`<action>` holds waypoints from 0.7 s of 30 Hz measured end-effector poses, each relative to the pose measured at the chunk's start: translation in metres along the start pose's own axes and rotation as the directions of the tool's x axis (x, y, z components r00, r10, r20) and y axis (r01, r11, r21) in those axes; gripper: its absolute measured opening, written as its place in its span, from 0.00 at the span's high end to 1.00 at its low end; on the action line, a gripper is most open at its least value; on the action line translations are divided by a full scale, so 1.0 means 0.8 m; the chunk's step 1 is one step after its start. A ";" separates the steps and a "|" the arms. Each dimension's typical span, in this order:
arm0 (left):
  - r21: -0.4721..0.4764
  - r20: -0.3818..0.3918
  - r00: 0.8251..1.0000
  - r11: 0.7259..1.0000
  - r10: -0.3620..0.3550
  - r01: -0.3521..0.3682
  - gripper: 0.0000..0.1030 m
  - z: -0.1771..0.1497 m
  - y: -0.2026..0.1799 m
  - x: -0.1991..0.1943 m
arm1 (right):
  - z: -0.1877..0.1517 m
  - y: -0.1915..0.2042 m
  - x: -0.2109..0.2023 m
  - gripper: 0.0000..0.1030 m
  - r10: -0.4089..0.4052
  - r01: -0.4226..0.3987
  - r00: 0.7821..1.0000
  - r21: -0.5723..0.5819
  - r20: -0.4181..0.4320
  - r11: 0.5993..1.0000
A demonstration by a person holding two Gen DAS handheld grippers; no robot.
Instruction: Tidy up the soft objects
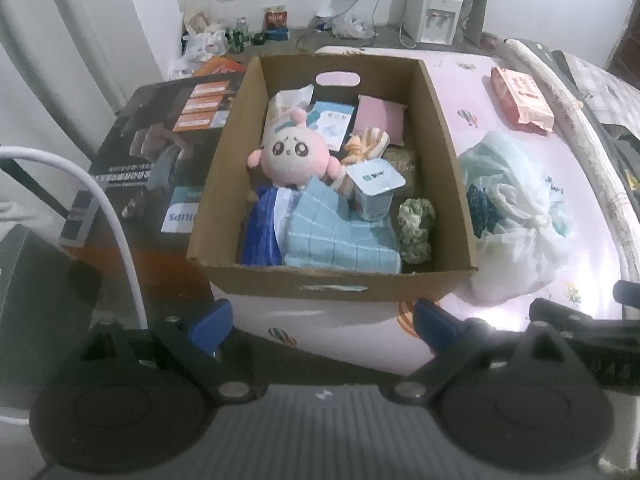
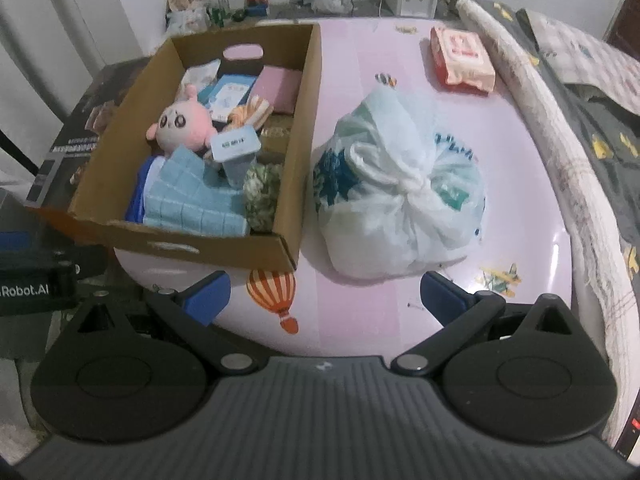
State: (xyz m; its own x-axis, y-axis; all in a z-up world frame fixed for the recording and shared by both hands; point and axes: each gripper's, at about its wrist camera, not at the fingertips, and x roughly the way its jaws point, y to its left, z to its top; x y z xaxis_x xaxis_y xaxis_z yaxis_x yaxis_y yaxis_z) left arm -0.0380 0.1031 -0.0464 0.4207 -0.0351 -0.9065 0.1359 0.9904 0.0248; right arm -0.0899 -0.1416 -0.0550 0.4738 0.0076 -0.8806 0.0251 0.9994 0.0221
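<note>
A cardboard box [image 1: 436, 108] [image 2: 310, 120] stands on a pink table [image 1: 340, 332] [image 2: 360, 304]. In it lie a pink plush toy [image 1: 294, 152] [image 2: 182, 122], a light blue towel [image 1: 340, 236] [image 2: 192, 200], a green scrunchie [image 1: 416, 230] [image 2: 262, 194], a pink pad [image 1: 382, 118] and a small tub [image 1: 374, 192] [image 2: 236, 152]. A knotted white plastic bag [image 1: 516, 216] [image 2: 400, 196] lies right of the box. A red wipes pack [image 1: 522, 100] [image 2: 462, 58] lies further back. My left gripper [image 1: 324, 320] is open and empty before the box. My right gripper [image 2: 324, 296] is open and empty before the bag.
A dark printed carton [image 1: 160, 152] [image 2: 80, 136] sits left of the box. A rolled mat edge [image 1: 592, 152] [image 2: 560, 152] runs along the table's right side. Floor clutter and a water dispenser [image 1: 434, 16] stand by the back wall. A white cable [image 1: 116, 216] hangs at left.
</note>
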 end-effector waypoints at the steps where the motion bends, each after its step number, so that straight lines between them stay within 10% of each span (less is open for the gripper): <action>1: 0.002 0.002 1.000 1.000 -0.001 0.001 0.05 0.002 -0.001 -0.001 | 0.002 0.000 -0.002 0.01 0.001 -0.001 1.000 0.003 0.005 1.000; 21: 0.024 -0.005 1.000 0.999 -0.022 0.022 0.05 0.025 -0.014 0.004 | 0.020 -0.008 0.002 0.01 -0.015 0.015 1.000 0.040 -0.008 0.999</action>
State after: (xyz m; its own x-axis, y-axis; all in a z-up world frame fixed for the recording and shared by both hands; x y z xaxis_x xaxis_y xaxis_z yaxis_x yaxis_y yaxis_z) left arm -0.0200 0.0889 -0.0414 0.4135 -0.0563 -0.9088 0.1663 0.9860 0.0146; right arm -0.0751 -0.1487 -0.0492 0.4660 -0.0072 -0.8847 0.0672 0.9974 0.0272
